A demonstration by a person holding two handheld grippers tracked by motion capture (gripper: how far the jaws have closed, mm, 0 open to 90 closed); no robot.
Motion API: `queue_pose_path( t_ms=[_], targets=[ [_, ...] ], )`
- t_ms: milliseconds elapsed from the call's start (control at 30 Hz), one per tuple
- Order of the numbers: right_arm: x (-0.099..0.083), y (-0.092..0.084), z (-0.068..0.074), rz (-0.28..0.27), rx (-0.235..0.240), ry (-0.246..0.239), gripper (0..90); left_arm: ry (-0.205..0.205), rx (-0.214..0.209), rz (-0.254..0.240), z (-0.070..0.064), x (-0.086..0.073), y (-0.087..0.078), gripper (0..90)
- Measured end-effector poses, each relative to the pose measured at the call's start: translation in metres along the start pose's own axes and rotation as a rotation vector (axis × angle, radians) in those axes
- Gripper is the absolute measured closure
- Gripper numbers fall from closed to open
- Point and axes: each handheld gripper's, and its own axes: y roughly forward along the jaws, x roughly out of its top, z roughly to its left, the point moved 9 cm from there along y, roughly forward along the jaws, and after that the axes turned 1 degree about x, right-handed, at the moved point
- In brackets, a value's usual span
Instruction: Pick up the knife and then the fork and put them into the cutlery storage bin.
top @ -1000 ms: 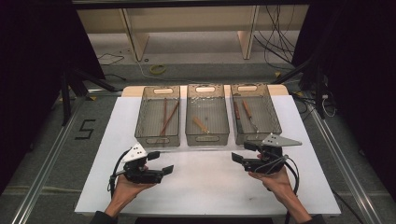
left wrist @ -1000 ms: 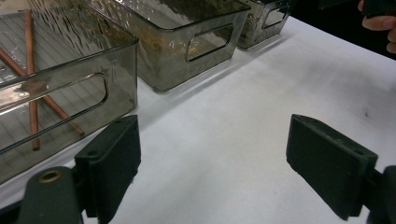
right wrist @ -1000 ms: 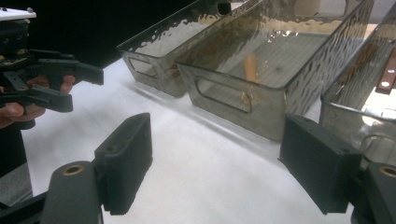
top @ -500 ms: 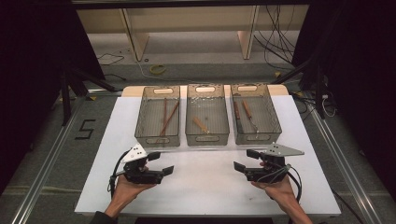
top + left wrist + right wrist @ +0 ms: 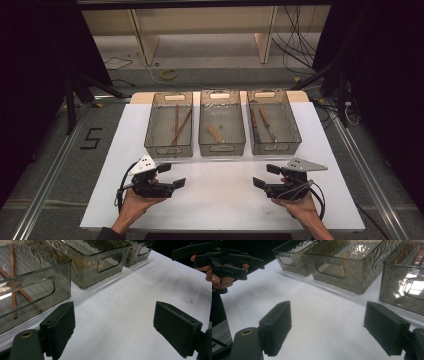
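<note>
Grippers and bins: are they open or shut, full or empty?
Left gripper: open, holding nothing.
Right gripper: open, holding nothing.
Left bin: open-topped, two brown sticks inside.
Middle bin: open-topped, one small brown piece inside.
Right bin: open-topped, two handled tools inside.

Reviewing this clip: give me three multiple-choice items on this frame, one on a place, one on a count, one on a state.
1. Where do the two long brown sticks lie?
A. left bin
B. middle bin
C. on the white tabletop

2. How many clear bins stand in the row?
A. two
B. three
C. four

3. How do the jaws of the left gripper stand?
A. shut on a stick
B. shut on nothing
C. open on nothing

Key: 1 A, the high view shows them inside the left bin. 2 B, left, middle bin and right bin. 3 C, bare white tabletop shows between them.
</note>
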Motion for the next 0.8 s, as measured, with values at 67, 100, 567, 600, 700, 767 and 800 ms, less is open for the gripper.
queue_pose_path(
  t_ms=[67,100,567,600,700,767,800],
  targets=[
    [0.0,0.0,-0.0003,0.0,-0.002,0.003,22.2,0.0,0.0,0.001,0.0,-0.0001,0.0001,17.1],
    [0.0,0.0,-0.0005,0.0,-0.003,0.002,22.0,0.001,0.0,0.001,0.0,-0.0001,0.0001,17.1],
    [0.0021,-0.0005,-0.002,-0.012,-0.012,0.002,20.1,0.0,0.003,0.0,0.0005,-0.0001,0.0004,17.1],
    [0.0021,-0.0005,-0.0022,-0.012,-0.014,0.001,19.7,-0.001,0.003,0.0,0.0006,-0.0001,0.0005,17.1],
    [0.0022,-0.0002,-0.0026,-0.011,-0.014,0.003,18.9,-0.002,0.002,0.0,0.0006,-0.0004,0.0009,17.1],
    [0.0021,0.0,-0.0032,-0.01,-0.016,0.002,18.5,-0.001,0.002,0.002,0.0008,-0.0007,0.0012,17.1],
    [0.0021,0.0,-0.0038,-0.009,-0.018,0.002,18.2,-0.002,0.002,0.002,0.001,-0.0007,0.0014,17.1]
  ],
)
